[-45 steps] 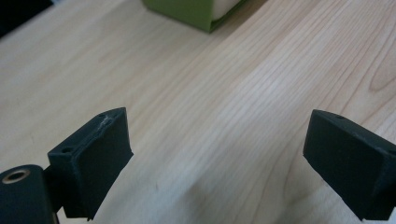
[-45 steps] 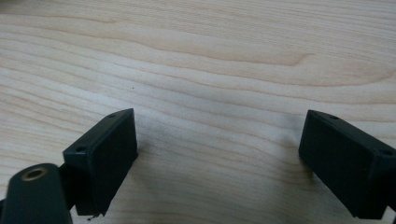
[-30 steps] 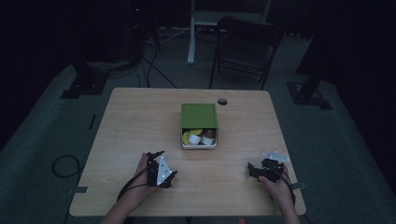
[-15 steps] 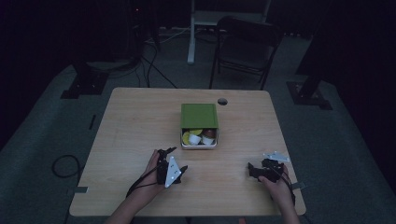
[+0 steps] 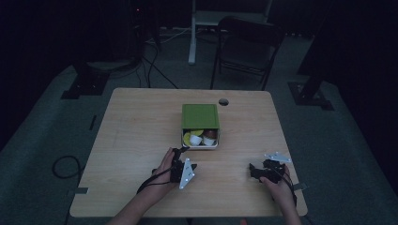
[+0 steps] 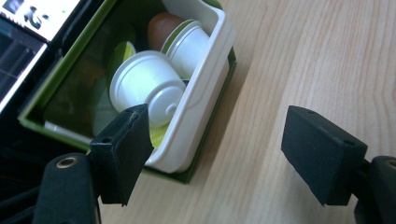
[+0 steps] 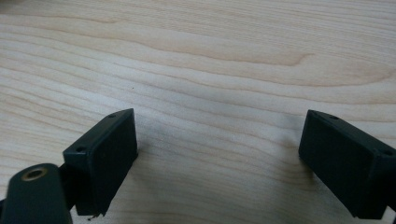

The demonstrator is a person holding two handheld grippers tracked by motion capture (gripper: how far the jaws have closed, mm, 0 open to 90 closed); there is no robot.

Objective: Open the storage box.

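Left gripper (image 5: 182, 151) sits just in front of the near edge of the green box (image 5: 200, 116), at mid-table. Its jaws have just been closing, yet a clear gap stands between them and nothing lies in it. In the left gripper view (image 6: 212, 149) one jaw overlaps the near corner of the white tray (image 6: 201, 98); whether it touches, cannot tell. The other jaw stands over bare wood.

The green box has its lid drawn back, leaving the near end uncovered. Inside that end sits the white tray with capsules: a white capsule (image 6: 147, 88) lying on its side nearest the gripper, and behind it a second white capsule (image 6: 187, 44) with a brown top. Yellow-green pieces show under them; what they are, cannot tell.

Right gripper (image 5: 252, 171) rests low over the table (image 5: 136, 126) near the front right corner, well apart from the box. Jaws spread wide in the right gripper view (image 7: 219, 158), only wood grain between them.

Beyond the table: a dark chair (image 5: 246, 44), stand bases and cables on the floor. A round hole (image 5: 223, 101) in the tabletop lies just past the box.
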